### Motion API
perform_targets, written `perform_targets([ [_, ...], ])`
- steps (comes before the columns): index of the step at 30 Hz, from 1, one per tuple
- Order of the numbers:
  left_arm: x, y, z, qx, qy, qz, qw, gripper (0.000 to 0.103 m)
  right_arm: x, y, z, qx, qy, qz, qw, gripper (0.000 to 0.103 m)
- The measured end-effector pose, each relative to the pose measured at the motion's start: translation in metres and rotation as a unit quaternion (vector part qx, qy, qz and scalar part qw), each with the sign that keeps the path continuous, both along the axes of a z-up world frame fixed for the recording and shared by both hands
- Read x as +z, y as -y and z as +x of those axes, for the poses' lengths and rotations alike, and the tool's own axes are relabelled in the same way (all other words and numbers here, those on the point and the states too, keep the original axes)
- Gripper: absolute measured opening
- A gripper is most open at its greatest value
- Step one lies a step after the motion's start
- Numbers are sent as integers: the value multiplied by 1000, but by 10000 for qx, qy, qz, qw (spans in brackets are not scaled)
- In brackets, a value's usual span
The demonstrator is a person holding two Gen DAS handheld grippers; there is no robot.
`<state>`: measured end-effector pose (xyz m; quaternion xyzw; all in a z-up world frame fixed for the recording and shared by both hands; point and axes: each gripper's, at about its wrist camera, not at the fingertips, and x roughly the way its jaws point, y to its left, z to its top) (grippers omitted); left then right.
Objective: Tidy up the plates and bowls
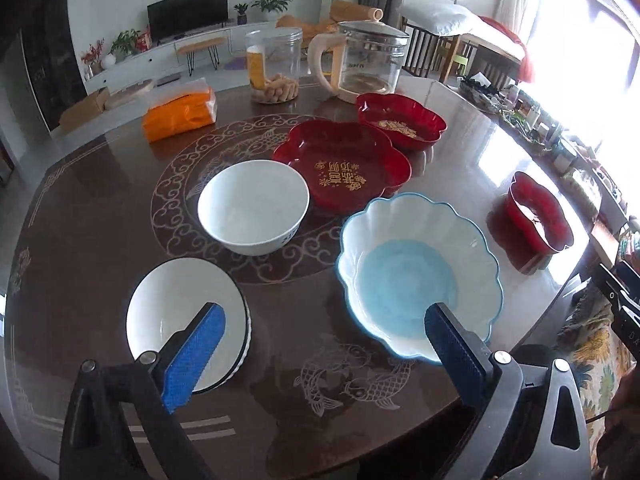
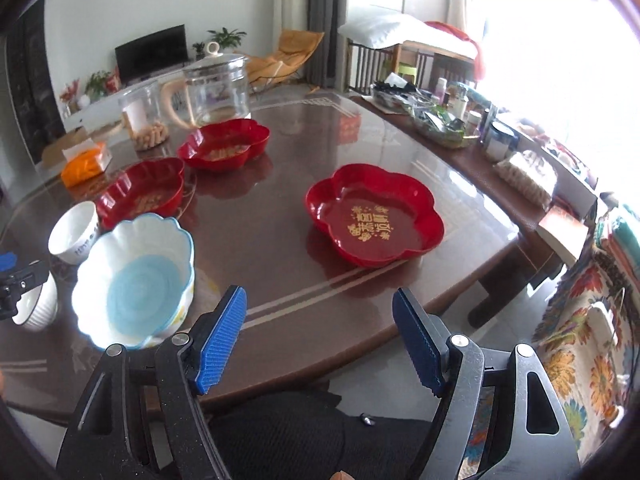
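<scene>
Ribbed bowl: cut by left edge in right wrist view, partly behind left gripper. Same bowl's near rim hidden behind blue pad in left wrist view. Blue scalloped bowl: near rim behind other pad. Far red dish: tilted by fisheye, gold print unreadable. Clutter by window: overexposed, items too small to identify. Counter: near edge hidden behind gripper bodies.

Red gold-lettered plate, blue-centred scalloped white bowl
</scene>
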<state>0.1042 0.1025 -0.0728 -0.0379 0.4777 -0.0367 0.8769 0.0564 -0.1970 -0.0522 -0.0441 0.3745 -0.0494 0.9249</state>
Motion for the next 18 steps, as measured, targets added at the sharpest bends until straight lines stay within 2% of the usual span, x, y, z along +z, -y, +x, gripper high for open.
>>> perform_targets([
  [3,12,-22,1,125,80,-107,9998,100,27,-19,-12,272,760,-126,9967,78],
  [5,19,-32,10,104,95,-218,9997,100,43,-19,-16,762,1272,447,9879,79],
  [6,22,-36,17,90,55,-311,9995,100,45,-19,-11,1161,1318,811,9811,83],
  [7,24,-39,25,58,-8,-426,9991,100,42,-23,2,1483,1067,1057,9775,86],
  [9,28,-40,38,-23,-55,-521,9986,100,20,-33,33,1708,-99,1291,9768,86],
  [10,29,-39,43,-50,-43,-447,9990,100,9,-36,43,1803,-432,1546,9704,86],
  [11,32,-36,48,-68,-26,-353,9994,100,2,-40,48,1886,-577,1766,9643,86],
  [13,37,-32,62,-182,-9,-293,9994,100,0,-51,58,1932,-630,1776,9629,87],
  [16,42,-29,94,-299,-88,-212,9993,100,16,-70,79,2180,-293,1668,9611,87],
  [18,37,-29,124,-312,-188,-62,9993,100,22,-81,107,2178,-509,1828,9574,87],
])
